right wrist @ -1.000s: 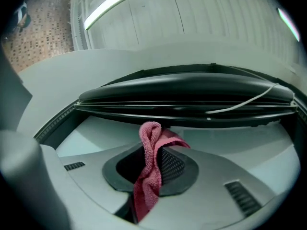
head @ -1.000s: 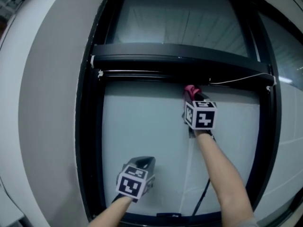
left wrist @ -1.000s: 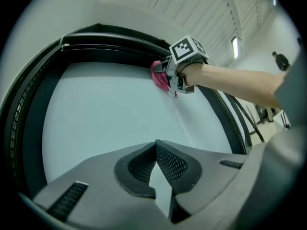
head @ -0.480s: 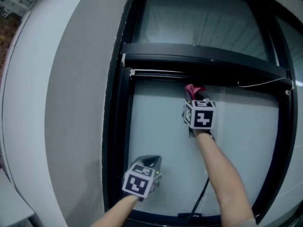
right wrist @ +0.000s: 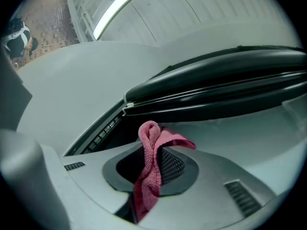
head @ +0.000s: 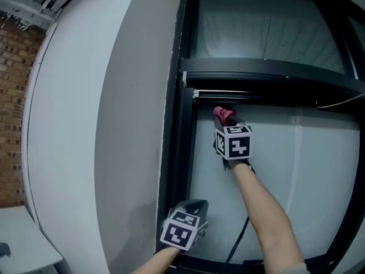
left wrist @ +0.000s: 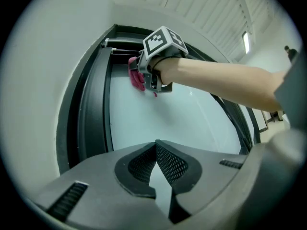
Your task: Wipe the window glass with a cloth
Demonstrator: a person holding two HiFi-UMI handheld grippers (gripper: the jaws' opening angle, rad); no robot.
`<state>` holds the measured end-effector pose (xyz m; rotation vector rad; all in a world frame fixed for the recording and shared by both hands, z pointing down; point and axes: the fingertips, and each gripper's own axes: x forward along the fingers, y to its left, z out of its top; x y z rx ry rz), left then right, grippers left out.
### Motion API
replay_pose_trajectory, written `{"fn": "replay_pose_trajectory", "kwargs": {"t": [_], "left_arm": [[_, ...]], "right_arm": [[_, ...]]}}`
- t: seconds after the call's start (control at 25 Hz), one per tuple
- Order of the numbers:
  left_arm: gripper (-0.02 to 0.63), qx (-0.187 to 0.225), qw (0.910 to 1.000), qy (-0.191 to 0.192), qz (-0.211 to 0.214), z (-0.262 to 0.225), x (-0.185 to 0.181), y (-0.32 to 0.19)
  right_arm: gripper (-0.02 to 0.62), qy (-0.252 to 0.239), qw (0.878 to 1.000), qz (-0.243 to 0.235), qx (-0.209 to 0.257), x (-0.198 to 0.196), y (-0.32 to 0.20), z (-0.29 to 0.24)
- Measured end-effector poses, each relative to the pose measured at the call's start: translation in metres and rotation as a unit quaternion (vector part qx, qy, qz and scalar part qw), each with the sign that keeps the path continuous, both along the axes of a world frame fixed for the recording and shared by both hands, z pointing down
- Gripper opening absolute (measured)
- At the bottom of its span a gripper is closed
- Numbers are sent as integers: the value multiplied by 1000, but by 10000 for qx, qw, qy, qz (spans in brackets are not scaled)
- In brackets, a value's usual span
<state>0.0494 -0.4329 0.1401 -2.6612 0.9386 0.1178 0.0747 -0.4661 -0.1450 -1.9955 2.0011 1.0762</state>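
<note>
A pink cloth is pinched in my right gripper and pressed on the lower window glass, near its top left corner under the black cross bar. In the right gripper view the cloth hangs bunched between the jaws of the right gripper. The left gripper view shows that cloth against the glass. My left gripper sits low by the left frame post, shut and holding nothing.
A wide grey wall runs left of the black frame, with brick beyond it. An upper pane lies above the cross bar. A white cord runs at top right. A black cable hangs under the right arm.
My right gripper has slid the cloth left along the top of the pane toward the left frame. The left gripper has also drifted nearer that frame, and the head view has swung left.
</note>
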Motion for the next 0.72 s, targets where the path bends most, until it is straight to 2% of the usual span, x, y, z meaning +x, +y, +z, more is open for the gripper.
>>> {"fn": "replay_pose_trajectory", "kwargs": {"t": [0.2, 0.44, 0.56, 0.72], "left_arm": [[6, -82, 9998, -14, -171, 11, -26, -10], [6, -96, 9996, -13, -280, 21, -47, -19], [6, -68, 9997, 14, -236, 25, -51, -18], [8, -58, 9999, 101, -106, 28, -51, -10]], "right_arm": [[54, 67, 9994, -320, -119, -33, -24, 6], [54, -124, 9914, -1152, -615, -55, -41, 28], [55, -231, 9876, -1414, -638, -53, -29, 39], [55, -321, 9842, -1704, -371, -48, 15, 54]]}}
